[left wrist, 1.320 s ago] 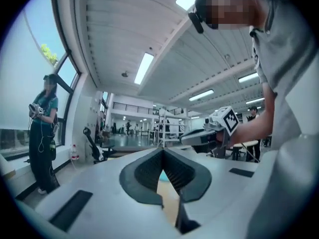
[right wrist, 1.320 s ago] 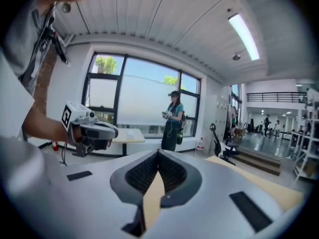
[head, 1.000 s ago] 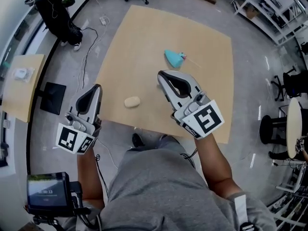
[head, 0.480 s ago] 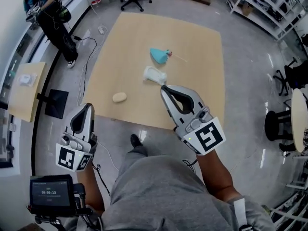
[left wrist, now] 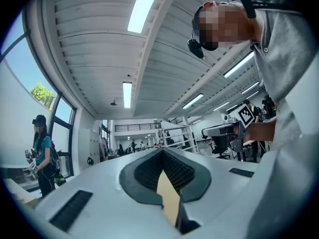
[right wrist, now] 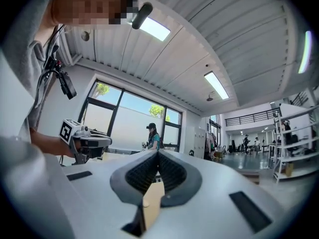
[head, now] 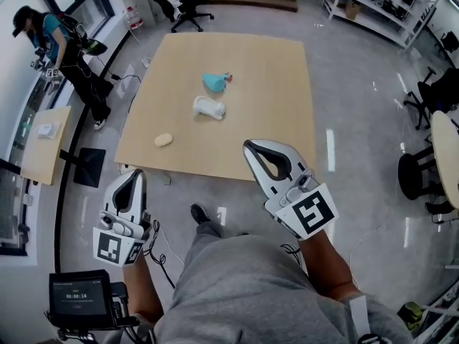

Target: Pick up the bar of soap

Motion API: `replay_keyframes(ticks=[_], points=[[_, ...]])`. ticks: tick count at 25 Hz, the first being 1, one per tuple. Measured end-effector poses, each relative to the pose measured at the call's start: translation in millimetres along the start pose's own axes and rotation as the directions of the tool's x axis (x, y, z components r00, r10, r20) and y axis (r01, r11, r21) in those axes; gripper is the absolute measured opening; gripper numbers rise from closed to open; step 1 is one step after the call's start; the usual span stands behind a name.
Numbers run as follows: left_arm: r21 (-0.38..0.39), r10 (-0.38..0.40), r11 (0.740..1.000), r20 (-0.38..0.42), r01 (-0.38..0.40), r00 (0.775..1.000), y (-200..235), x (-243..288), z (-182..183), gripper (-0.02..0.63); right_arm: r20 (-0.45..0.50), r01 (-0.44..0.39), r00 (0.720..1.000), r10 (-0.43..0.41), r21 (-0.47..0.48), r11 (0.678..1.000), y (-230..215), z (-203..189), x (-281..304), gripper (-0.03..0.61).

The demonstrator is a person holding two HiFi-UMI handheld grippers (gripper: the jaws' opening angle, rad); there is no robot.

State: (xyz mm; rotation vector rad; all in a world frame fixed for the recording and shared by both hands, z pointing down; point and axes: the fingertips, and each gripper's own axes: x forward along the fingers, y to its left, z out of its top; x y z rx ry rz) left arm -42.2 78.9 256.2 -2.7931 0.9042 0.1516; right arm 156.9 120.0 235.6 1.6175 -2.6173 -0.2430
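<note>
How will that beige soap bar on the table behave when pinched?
The bar of soap looks small and solid, so probably stiff and light. Its rounded edges may let it slip from a pinch. It lies flat on the table, so rolling seems unlikely.

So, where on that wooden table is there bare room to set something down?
The table is bare over its right half, from the teal object and white object across to its right edge; so is the far strip beyond the teal object. The only crowding is left of centre, where those two and the bar of soap lie.
</note>
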Motion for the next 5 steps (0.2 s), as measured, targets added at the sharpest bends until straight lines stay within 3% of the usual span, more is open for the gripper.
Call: replay_keyframes(ticks=[5], points=[[0.014, 0.034, 0.999, 0.0, -0.034, 0.999, -28.1, -31.7, 27.1, 0.005, 0.005, 0.007, 1.0, -0.007, 0.002, 1.0, 12.9, 16.9, -46.3, 0.006]])
